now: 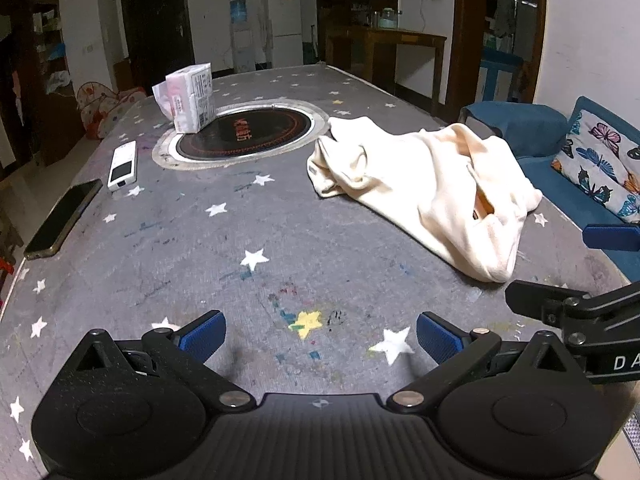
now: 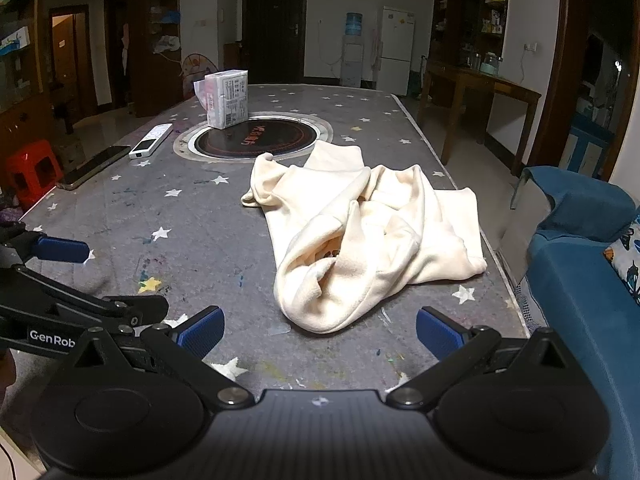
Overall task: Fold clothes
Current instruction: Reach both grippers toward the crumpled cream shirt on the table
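A crumpled cream garment [image 1: 424,188] lies on the right side of the grey star-patterned table [image 1: 248,240]. It also shows in the right wrist view [image 2: 360,232], just ahead of my right gripper [image 2: 319,334], which is open and empty above the table's near edge. My left gripper [image 1: 320,334] is open and empty over bare table, left of the garment and apart from it. The right gripper shows at the right edge of the left wrist view [image 1: 580,276]. The left gripper shows at the left edge of the right wrist view [image 2: 60,280].
A round inset cooktop [image 1: 244,132] sits mid-table with a tissue pack [image 1: 190,98] at its far left edge. A white remote [image 1: 122,166] and a dark phone [image 1: 62,218] lie along the left edge. A blue sofa [image 2: 580,280] stands right of the table.
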Available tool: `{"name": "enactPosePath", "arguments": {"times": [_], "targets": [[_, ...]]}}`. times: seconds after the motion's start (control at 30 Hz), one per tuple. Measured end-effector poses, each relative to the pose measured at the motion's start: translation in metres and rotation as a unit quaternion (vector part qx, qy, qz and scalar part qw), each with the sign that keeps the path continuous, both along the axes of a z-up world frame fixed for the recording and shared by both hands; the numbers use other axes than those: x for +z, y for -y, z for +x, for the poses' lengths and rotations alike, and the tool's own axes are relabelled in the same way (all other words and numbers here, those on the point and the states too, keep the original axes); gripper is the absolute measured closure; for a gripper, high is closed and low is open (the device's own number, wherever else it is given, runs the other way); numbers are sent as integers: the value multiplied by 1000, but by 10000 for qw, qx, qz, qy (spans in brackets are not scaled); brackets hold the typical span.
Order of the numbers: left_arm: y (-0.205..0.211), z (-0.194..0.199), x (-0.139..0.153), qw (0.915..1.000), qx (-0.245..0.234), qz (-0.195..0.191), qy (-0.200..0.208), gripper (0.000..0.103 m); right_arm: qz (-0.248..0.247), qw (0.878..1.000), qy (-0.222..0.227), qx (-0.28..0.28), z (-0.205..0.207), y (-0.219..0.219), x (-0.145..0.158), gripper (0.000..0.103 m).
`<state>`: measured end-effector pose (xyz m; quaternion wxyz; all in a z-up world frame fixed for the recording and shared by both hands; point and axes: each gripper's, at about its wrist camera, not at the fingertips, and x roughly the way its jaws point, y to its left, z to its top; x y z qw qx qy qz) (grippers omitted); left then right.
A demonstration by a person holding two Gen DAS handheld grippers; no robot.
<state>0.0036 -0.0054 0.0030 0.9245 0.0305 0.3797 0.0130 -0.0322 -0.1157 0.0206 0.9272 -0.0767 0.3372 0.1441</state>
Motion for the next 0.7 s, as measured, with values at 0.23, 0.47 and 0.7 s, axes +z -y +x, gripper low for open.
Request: {"name": "enactPosePath", "arguments": {"times": [0.23,0.47,0.7], "targets": [[-7,6,6,9998,-85,-187,35,0,-18,10000,41,10,4,3,6,0],[-12,22,17,9999,-77,39,62,0,5,9999,-45,-114,26,16,10,7],[-9,44,26,9997,-250,43,59,4,101,9997,-104,-178,45,22,12,15]]}}
